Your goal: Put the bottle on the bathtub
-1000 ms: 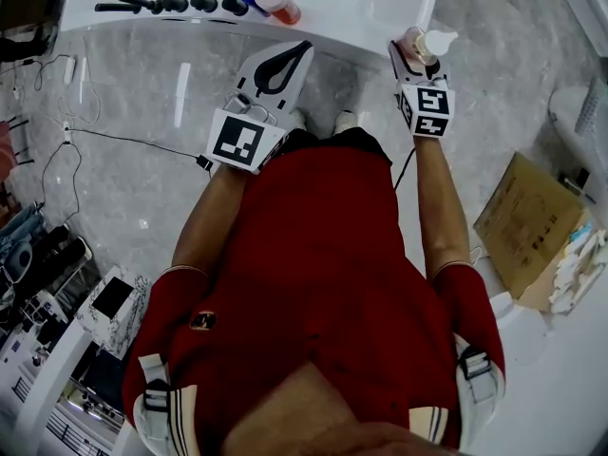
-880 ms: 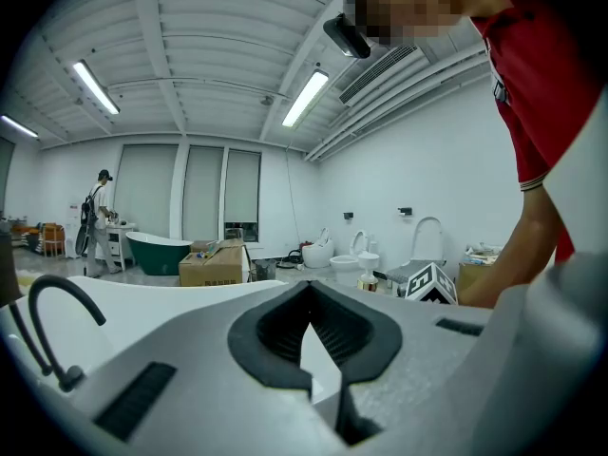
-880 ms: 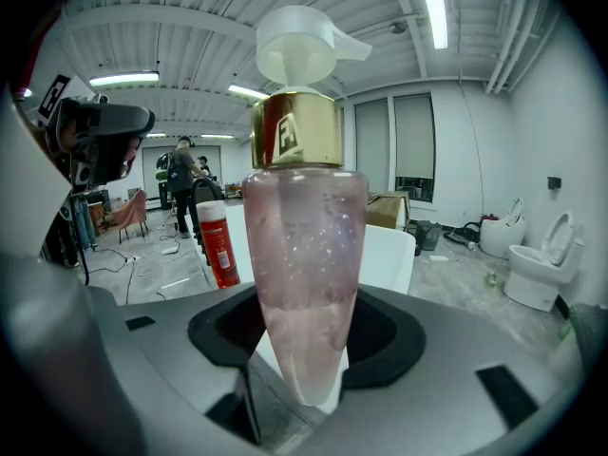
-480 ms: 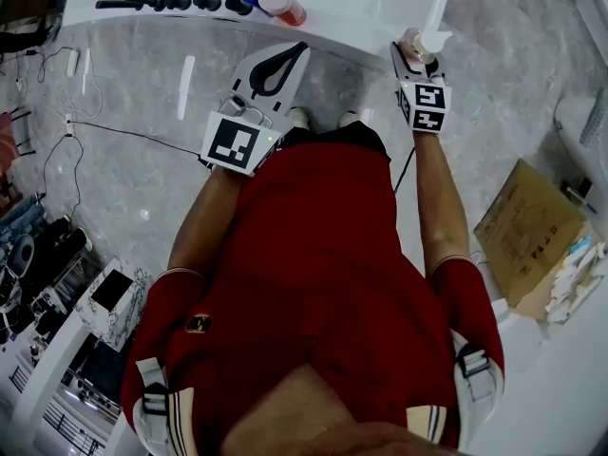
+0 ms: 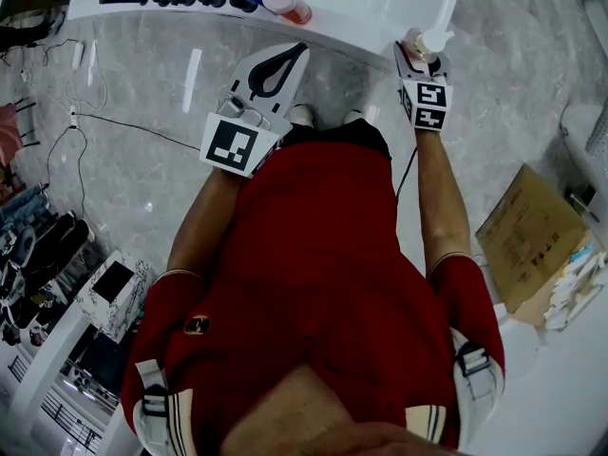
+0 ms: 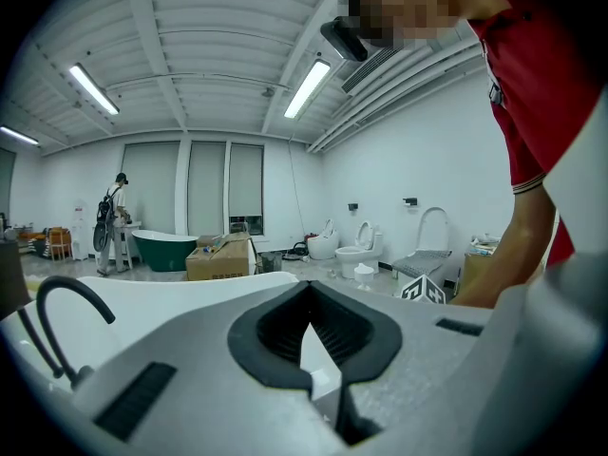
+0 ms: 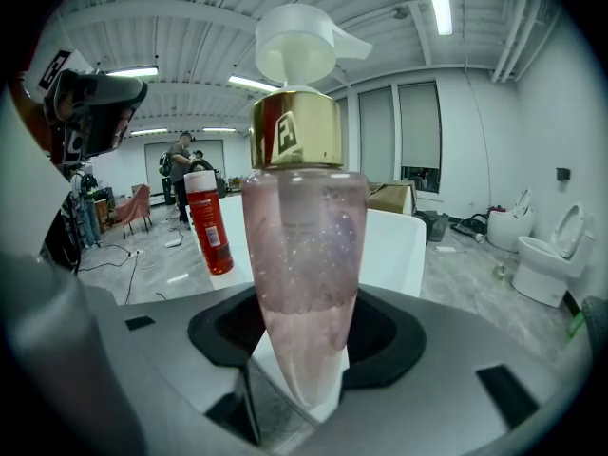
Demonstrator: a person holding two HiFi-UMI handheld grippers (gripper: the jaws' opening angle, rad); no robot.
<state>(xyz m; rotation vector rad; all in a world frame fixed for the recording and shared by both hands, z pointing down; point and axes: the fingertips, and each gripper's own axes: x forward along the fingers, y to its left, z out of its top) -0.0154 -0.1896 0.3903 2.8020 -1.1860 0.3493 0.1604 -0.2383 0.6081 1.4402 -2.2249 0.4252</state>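
Between the right tool's [image 7: 304, 335] jaws stands the pink pump bottle [image 7: 304, 245], upright and clamped low on its body, just at the white bathtub's [image 5: 380, 12] rim. A red bottle [image 7: 208, 221] stands on that rim beyond. The left tool [image 6: 306, 293] is pinched together on nothing, beside the tub.

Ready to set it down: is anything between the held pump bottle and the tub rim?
Nothing visible. The pump bottle in the right gripper is by bare tub rim; the red bottle stands farther left.
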